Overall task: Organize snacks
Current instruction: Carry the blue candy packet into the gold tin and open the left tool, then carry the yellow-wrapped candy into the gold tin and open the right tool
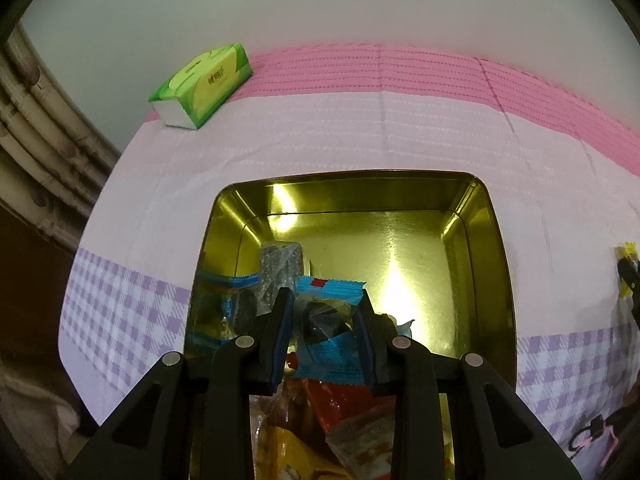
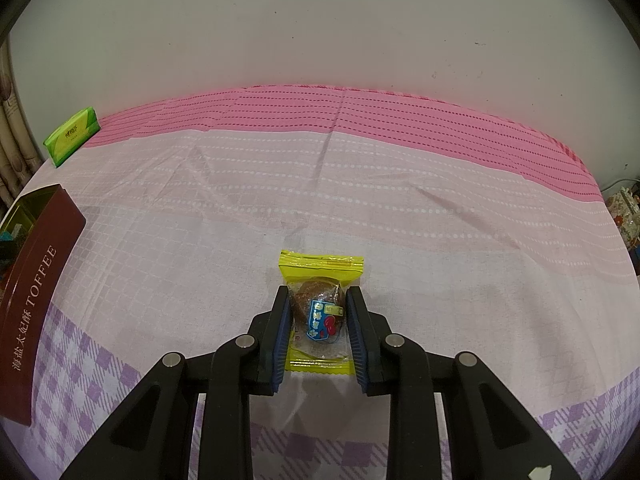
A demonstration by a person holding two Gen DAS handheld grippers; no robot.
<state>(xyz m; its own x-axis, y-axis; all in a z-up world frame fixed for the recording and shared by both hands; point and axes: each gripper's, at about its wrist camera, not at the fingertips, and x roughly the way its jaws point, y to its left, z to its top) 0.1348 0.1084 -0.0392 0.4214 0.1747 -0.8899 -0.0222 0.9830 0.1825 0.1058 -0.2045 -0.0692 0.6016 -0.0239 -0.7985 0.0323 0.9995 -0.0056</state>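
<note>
A gold-lined tin (image 1: 400, 236) stands open below my left gripper (image 1: 326, 300), which is shut on a blue snack packet (image 1: 324, 320) with a dark sweet inside, held over the tin's near half. Under it lie a grey packet (image 1: 278, 264) and red and orange packets (image 1: 344, 412). My right gripper (image 2: 318, 296) is shut on a yellow-edged clear packet (image 2: 322, 266) holding a brown sweet, which rests on the tablecloth. In the right wrist view the tin (image 2: 36, 280) shows its dark red side, lettered TOFFEE, at the far left.
A green tissue pack (image 1: 204, 84) (image 2: 72, 136) lies at the table's back left corner, near the wall. A pink, white and purple checked tablecloth (image 2: 440, 220) covers the table. Curtain folds (image 1: 44, 128) hang at the left edge.
</note>
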